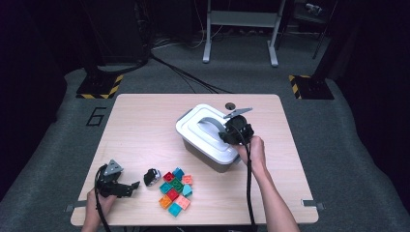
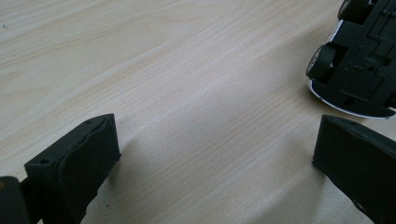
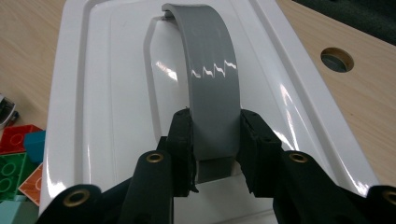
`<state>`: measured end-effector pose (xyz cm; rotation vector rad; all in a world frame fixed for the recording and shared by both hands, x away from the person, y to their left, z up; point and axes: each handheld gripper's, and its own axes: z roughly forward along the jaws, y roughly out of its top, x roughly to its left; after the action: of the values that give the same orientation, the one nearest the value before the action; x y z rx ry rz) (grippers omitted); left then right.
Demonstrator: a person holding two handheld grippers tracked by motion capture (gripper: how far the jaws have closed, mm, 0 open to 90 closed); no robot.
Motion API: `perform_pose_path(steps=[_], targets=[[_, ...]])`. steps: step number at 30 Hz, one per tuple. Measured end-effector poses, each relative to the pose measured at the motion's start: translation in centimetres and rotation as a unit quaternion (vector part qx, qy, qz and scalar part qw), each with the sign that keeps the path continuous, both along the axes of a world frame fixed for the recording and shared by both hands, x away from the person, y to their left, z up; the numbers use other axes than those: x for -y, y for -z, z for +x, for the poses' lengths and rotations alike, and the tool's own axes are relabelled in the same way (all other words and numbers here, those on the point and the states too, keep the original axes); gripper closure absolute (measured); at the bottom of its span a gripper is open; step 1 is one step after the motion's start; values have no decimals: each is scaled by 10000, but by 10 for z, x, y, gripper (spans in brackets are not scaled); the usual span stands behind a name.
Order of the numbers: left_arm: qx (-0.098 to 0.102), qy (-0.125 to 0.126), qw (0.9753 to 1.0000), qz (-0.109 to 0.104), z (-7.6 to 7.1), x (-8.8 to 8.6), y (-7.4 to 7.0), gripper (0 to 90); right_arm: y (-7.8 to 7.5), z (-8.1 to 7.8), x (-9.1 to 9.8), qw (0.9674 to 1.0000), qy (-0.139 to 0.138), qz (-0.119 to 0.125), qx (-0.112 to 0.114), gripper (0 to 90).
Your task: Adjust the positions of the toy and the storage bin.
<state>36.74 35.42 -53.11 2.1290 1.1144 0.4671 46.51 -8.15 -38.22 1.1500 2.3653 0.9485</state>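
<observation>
Clamped between the jaws of the right hand-held gripper [image 3: 215, 140] is the grey handle [image 3: 210, 79] of the white lid [image 1: 205, 130], which is seated on the bin near the worktop's [image 1: 145, 121] centre. At the near left edge, the left hand-held gripper [image 2: 215, 154] is held with jaws apart, just beside an overturned toy car [image 2: 359, 60].

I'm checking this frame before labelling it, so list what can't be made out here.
- Inside of the box: hidden by its white lid in the high view.
- Toy car: cut off by the frame edge in the left gripper view, underside showing.
- Handle near end: covered by the right tool clamped on it.
- Blocks: studs too small in the high view.
</observation>
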Motion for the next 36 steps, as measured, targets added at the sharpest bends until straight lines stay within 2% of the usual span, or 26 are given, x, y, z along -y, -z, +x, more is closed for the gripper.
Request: perform_pose_path(steps=[12, 15, 20, 22, 23, 28, 30, 32, 33, 36], targets=[[12, -8, 10000, -5, 0, 0, 0, 3, -3, -23, -22, 9998, -8, 46, -167, 676], [9, -9, 10000, -2, 0, 0, 0, 3, -3, -26, -27, 9999, -68, 36, -151, 675], [9, -10, 10000, -2, 0, 0, 0, 3, -3, -30, -33, 9997, -116, -178, -108, 660], [9, -11, 10000, -3, 0, 0, 0, 3, -4, -30, -34, 9998, -160, -65, -141, 612], [6, -10, 10000, 3, 0, 0, 0, 3, -5, -29, -34, 9998, -189, -57, -78, 591], [13, -25, 10000, 1, 0, 0, 0, 3, -16, -21, -45, 9993, -319, -201, 63, 536], [14, -29, 10000, 0, 0, 0, 0, 3, -19, -16, -51, 9987, -401, -296, 51, 536], [13, -32, 10000, 2, 0, 0, 0, 3, -20, -9, -56, 9978, -492, -423, 160, 525], [14, -31, 10000, -2, 0, 0, 0, 3, -20, -6, -58, 9977, -523, -420, 121, 526], [13, -32, 10000, -2, 0, 0, 0, 3, -18, -1, -66, 9966, -586, -573, 110, 611]])
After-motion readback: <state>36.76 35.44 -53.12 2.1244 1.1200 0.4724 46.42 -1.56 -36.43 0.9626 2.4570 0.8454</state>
